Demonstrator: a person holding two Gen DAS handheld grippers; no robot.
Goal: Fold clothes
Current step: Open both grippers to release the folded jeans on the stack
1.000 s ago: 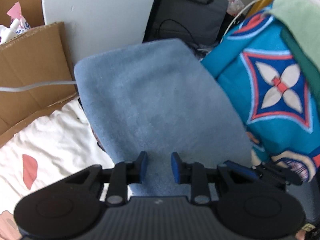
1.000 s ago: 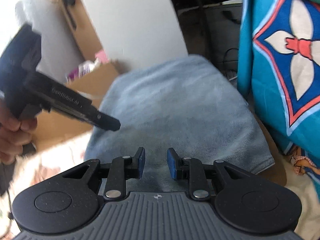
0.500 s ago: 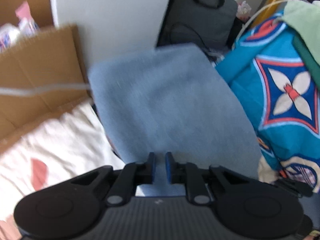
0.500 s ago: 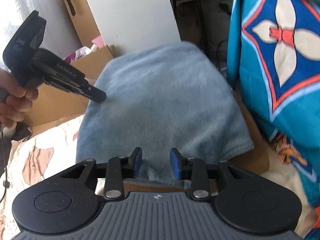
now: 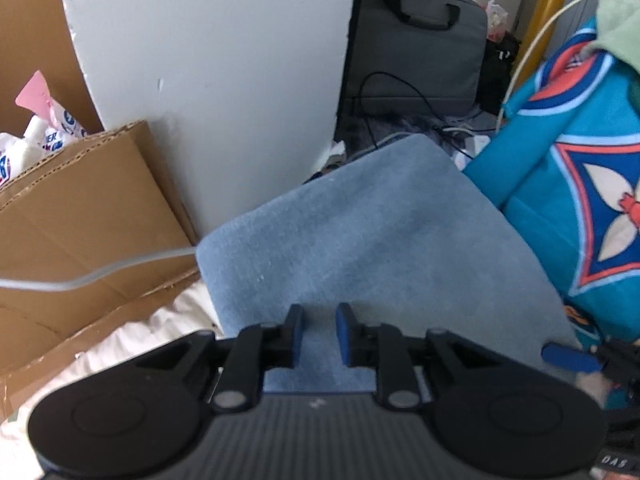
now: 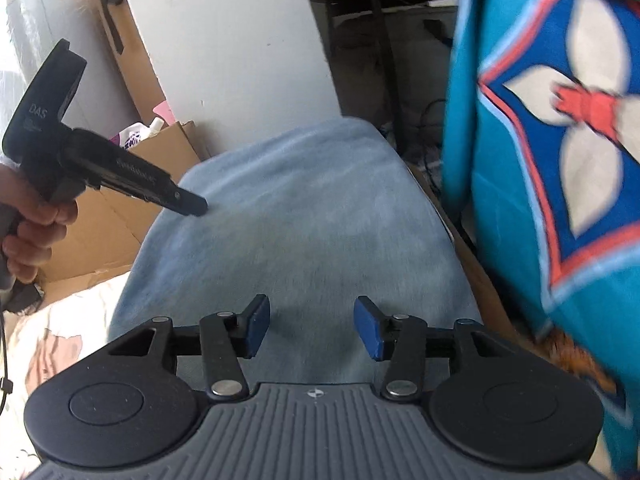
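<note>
Lying folded beside the teal patterned blanket (image 5: 568, 216), the blue towel (image 5: 384, 236) sat under both grippers — left gripper (image 5: 319, 334) and right gripper (image 6: 311, 330) released, jaws gripping nothing.

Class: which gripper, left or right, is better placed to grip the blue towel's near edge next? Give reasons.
Right. The right gripper is wide open over the towel's near edge; the left gripper is barely open.

Open blue towel (image 6: 296, 216) ahead; cardboard box (image 5: 80, 216) left, hanging teal blanket (image 6: 560, 160) crowding right
</note>
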